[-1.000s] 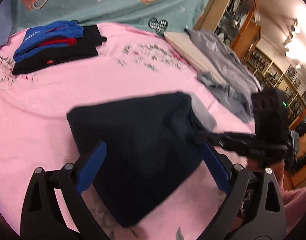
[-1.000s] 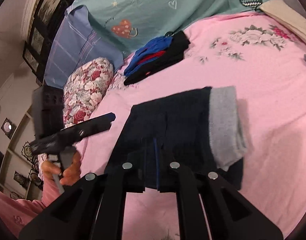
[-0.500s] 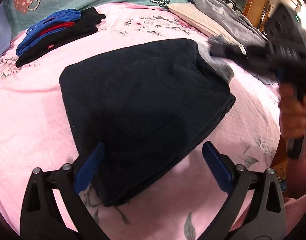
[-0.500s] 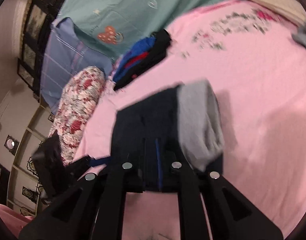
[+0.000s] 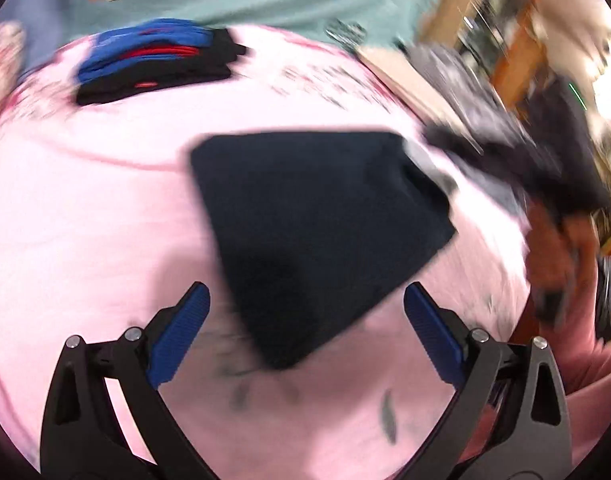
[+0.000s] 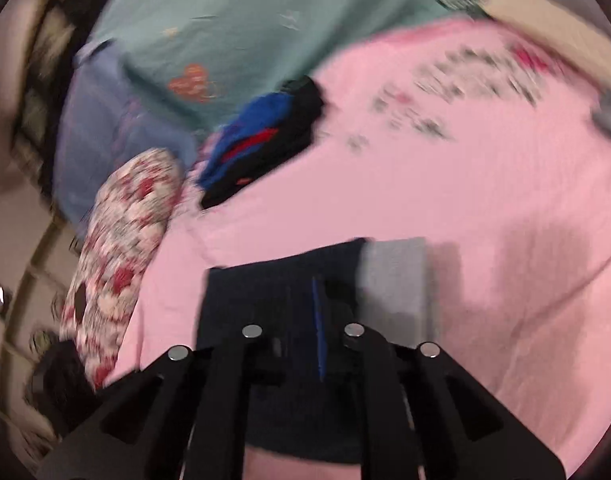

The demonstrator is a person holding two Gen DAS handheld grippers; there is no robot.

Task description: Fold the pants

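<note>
The dark navy pants (image 5: 321,208) lie folded on the pink bedsheet (image 5: 85,220), with a grey waistband (image 6: 393,276) at one end. My left gripper (image 5: 305,312) is open and empty, just short of the pants' near corner. My right gripper (image 6: 317,344) is shut, its fingers pressed together over the near part of the pants (image 6: 277,288); whether it pinches cloth is hidden. The right gripper also shows, blurred, at the right of the left wrist view (image 5: 485,144).
A stack of folded blue, red and black clothes (image 5: 153,64) lies at the far side of the bed. A floral pillow (image 6: 125,248) is at the left. Grey clothes and a beige cushion (image 5: 433,76) lie at the right, with wooden shelves behind.
My left gripper has pulled back and up from the pants, which now look smaller. My right gripper stays shut and has swung; both views are blurred by motion.
</note>
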